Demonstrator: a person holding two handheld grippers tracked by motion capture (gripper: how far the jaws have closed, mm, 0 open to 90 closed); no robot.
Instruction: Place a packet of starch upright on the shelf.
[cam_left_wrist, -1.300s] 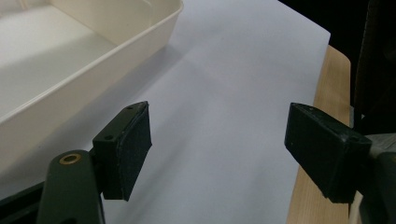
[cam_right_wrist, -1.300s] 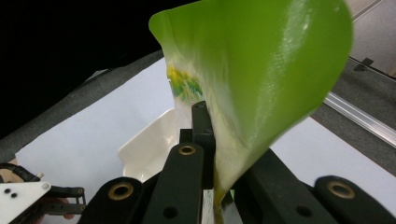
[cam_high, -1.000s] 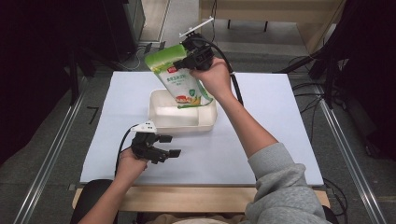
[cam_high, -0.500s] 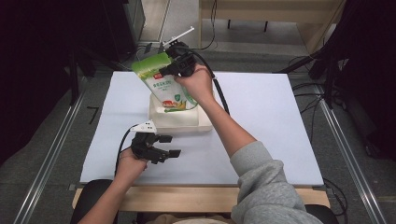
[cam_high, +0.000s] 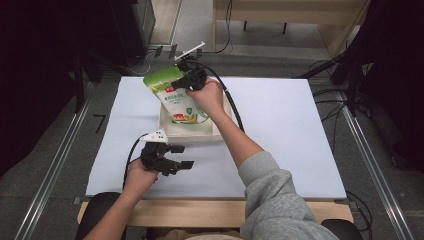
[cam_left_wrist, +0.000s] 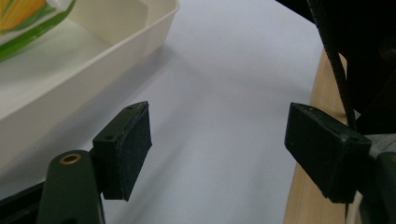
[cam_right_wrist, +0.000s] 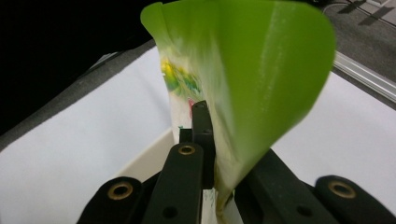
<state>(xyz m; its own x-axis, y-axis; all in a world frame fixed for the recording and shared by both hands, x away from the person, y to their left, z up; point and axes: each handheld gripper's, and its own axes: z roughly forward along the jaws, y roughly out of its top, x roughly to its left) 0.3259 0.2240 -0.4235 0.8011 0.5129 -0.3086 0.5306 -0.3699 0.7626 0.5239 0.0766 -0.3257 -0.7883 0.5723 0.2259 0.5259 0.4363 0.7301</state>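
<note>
High view is showing our right gripper (cam_high: 192, 80) clamped on the upper part of a green pouch (cam_high: 176, 97), which is hanging tilted over the cream tray (cam_high: 220, 131) at centre frame, its lower end inside. We are judging this a lowering step; next we are needing to settle the pouch flat before releasing. Our left gripper (cam_high: 172, 157), jaws apart and holding nothing, is idling at lower left. Right gripper view is revealing the pouch top (cam_right_wrist: 243, 65) curling over the pinch.
</note>
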